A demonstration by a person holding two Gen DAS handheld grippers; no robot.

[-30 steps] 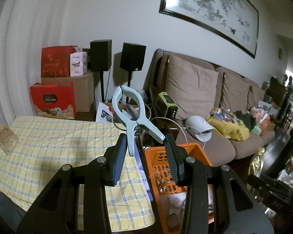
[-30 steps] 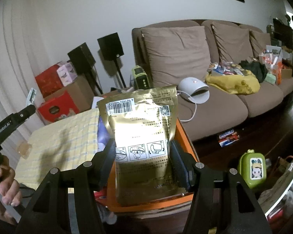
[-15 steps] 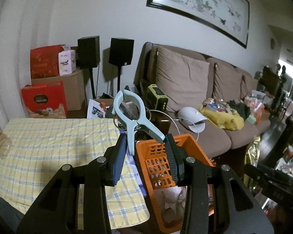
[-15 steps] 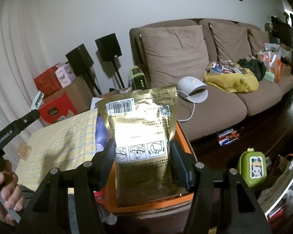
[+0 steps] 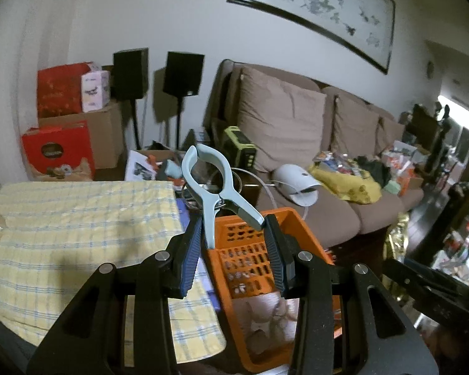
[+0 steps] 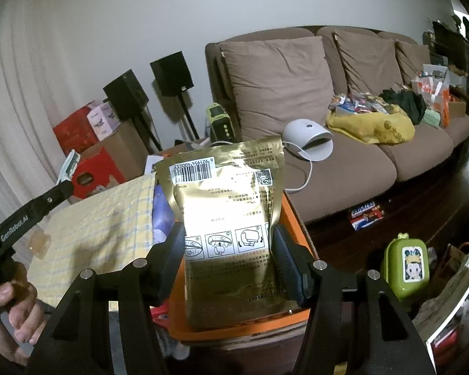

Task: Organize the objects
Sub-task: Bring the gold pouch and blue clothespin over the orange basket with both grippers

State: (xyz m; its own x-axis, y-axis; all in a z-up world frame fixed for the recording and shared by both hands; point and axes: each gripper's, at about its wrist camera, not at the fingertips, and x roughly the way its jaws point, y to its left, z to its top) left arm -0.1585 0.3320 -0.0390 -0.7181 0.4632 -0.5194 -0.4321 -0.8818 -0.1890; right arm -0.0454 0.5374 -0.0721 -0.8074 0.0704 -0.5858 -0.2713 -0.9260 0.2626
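Lower now, left claw grips clamp; basket contents blurred.

A lived-in home living room is shown. A long brown sofa with large back cushions is set against a white wall, under a framed painting. Two black speakers on stands are placed beside it, next to stacked cardboard and red gift boxes. The sofa seat is strewn with household clutter, and a table is covered by a yellow checked cloth.
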